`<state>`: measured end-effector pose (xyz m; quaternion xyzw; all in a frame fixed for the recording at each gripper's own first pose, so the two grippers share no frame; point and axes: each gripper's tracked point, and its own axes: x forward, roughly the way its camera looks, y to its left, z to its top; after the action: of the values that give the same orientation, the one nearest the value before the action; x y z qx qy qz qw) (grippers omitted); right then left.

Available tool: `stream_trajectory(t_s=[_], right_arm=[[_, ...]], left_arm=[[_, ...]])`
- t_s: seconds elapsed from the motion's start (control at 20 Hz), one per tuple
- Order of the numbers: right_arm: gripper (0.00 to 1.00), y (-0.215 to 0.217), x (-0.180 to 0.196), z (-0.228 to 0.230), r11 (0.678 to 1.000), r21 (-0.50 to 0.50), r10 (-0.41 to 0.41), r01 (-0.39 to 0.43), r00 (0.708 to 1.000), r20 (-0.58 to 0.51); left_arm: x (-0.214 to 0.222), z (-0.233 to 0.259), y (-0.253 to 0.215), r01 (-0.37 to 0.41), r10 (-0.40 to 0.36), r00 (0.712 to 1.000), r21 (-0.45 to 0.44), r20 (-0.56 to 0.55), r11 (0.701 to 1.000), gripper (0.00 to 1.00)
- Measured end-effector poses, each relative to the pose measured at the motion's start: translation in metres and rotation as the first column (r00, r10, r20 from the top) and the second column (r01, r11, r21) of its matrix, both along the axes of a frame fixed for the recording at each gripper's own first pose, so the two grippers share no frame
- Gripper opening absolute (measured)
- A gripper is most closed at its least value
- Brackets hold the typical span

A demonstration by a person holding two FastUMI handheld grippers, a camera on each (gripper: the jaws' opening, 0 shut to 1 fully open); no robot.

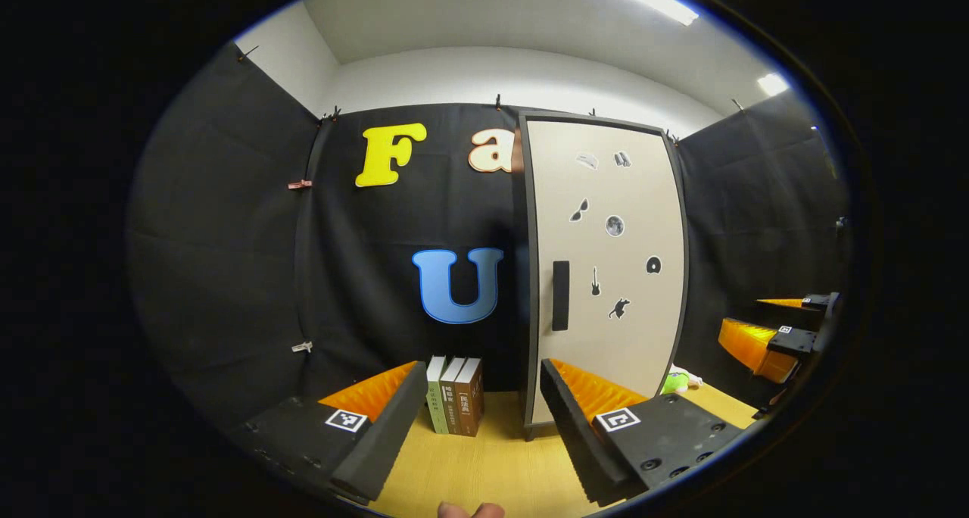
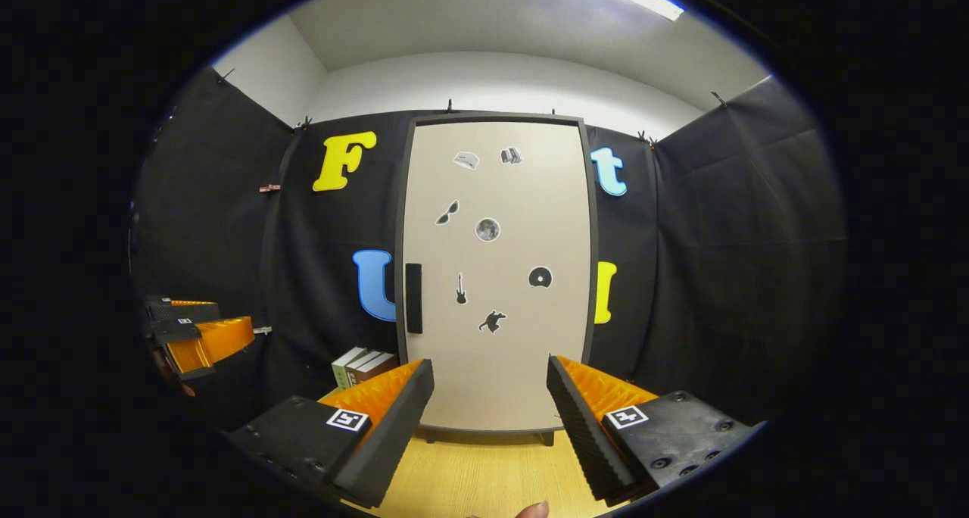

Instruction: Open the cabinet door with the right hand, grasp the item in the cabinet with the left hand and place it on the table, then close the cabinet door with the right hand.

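Note:
A tall beige cabinet (image 2: 496, 276) with a dark frame stands on the wooden table, its door closed. A black vertical handle (image 2: 413, 298) sits at the door's left edge. My right gripper (image 2: 490, 385) is open and faces the door squarely, a short way in front of it. In the left gripper view the cabinet (image 1: 606, 268) is to the right of centre, its handle (image 1: 560, 295) visible. My left gripper (image 1: 483, 393) is open and empty, held back over the table. The inside of the cabinet is hidden behind the door.
Three books (image 1: 456, 394) stand upright on the table (image 1: 484, 465) left of the cabinet. A small green and white object (image 1: 678, 382) lies right of the cabinet base. Black cloth walls close in the sides and back.

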<state>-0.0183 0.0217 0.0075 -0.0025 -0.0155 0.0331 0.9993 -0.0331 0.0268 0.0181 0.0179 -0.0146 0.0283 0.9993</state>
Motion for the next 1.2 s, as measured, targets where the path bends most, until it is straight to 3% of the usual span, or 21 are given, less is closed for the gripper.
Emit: stream_trajectory(t_s=[0.45, 0.7, 1.2], right_arm=[[0.98, 0.021, 0.027, 0.016, 0.999, 0.036, 0.034, -0.033, 0.999, -0.008], [0.98, 0.060, 0.080, 0.030, 0.996, 0.049, 0.076, -0.076, 0.997, 0.005], [0.98, 0.123, 0.195, 0.000, 0.994, 0.063, 0.094, -0.089, 0.992, -0.078]], left_arm=[[-0.008, 0.000, 0.018, -0.020, 0.020, 1.000, 0.012, -0.011, 1.000, 0.94], [-0.017, -0.003, 0.040, -0.056, 0.056, 0.998, -0.007, -0.018, 0.998, 0.94], [-0.015, -0.011, 0.076, -0.094, 0.093, 0.995, -0.029, -0.029, 0.995, 0.94]])
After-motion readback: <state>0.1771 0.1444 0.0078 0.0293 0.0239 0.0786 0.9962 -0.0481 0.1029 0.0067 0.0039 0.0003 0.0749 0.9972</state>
